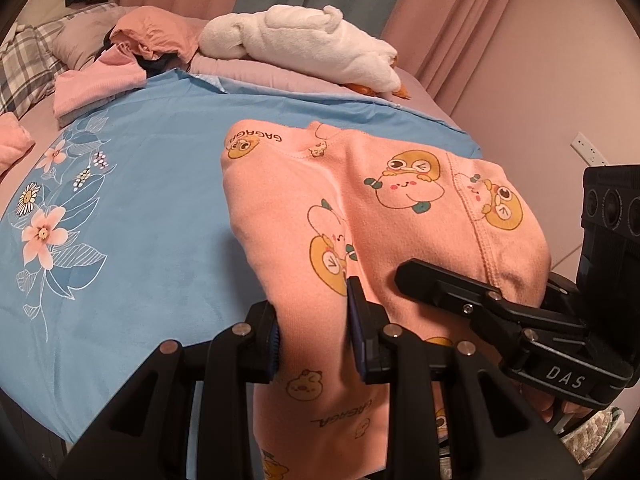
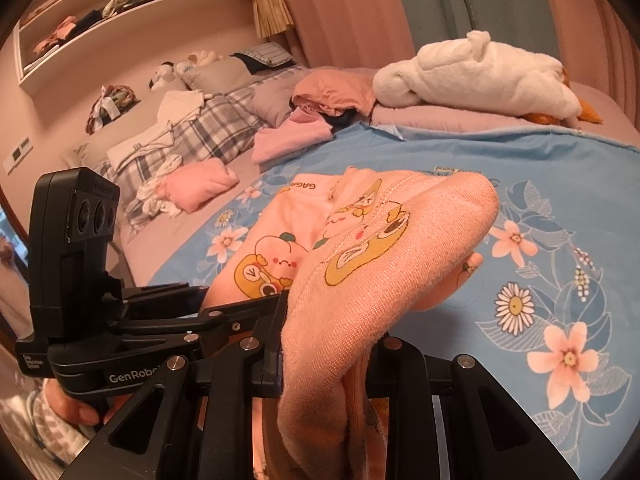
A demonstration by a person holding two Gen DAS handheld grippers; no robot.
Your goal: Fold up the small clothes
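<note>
A small peach garment [image 1: 400,208] printed with cartoon animals is held up over a blue floral sheet [image 1: 140,200]. My left gripper [image 1: 314,340] is shut on a bunched fold at its near left edge, with cloth hanging below the jaws. In the left wrist view the right gripper [image 1: 472,292] grips the garment's right side. In the right wrist view my right gripper [image 2: 324,360] is shut on a thick fold of the same garment [image 2: 384,248], which drapes over and hides its right finger. The left gripper [image 2: 192,300] shows there at the left, held by a hand [image 2: 76,404].
A white plush toy [image 1: 304,40] lies at the far edge of the bed. Folded pink clothes [image 1: 96,88] and a pink pile [image 2: 200,188] sit left of the sheet. Plaid pillows [image 2: 208,132] and shelves [image 2: 120,0] lie beyond. A wall socket [image 1: 588,148] is at the right.
</note>
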